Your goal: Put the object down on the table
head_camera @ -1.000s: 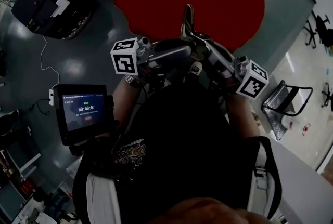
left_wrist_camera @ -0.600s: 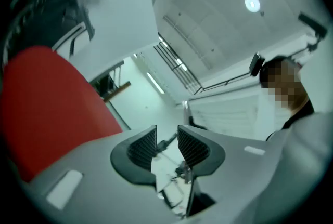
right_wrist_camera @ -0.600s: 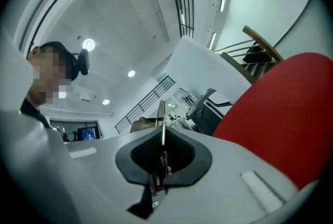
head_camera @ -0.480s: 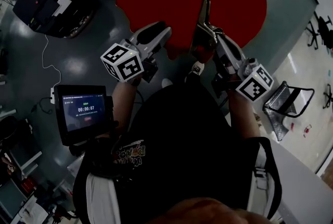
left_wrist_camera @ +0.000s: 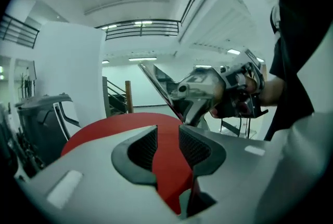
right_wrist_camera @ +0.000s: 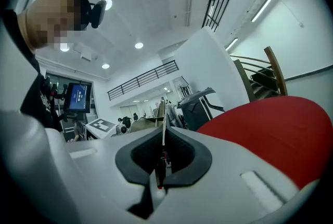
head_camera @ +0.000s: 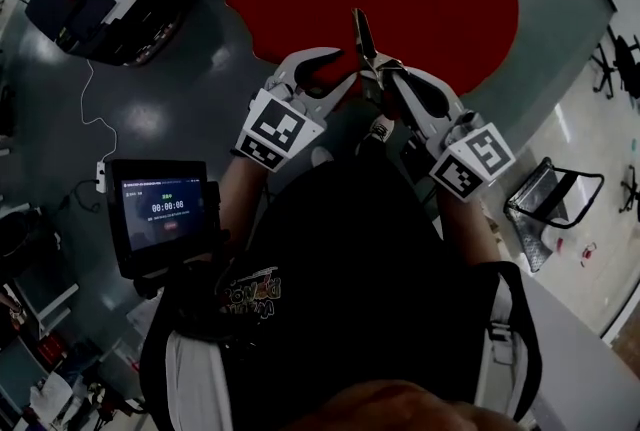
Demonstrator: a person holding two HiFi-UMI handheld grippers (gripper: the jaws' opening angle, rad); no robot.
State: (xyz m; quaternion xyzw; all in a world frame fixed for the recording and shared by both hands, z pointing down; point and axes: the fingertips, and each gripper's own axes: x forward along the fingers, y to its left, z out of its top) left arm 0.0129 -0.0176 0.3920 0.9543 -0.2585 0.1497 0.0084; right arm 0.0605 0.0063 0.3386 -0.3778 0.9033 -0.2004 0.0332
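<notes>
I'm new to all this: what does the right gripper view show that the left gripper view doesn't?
Only the right gripper view: the right gripper with its jaws shut on a thin flat object, seen edge-on, and a lit screen off to the side. Only the left gripper view: the left gripper with its jaws apart and nothing between them, plus the person's hand holding the other gripper. Both: the red table and that thin flat object.

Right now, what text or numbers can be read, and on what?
"00:00:08" on the screen; its smaller lines are too small to read.
Shirt print: too dark and creased to read.
Left cube, right cube: square markers, no words.
</notes>
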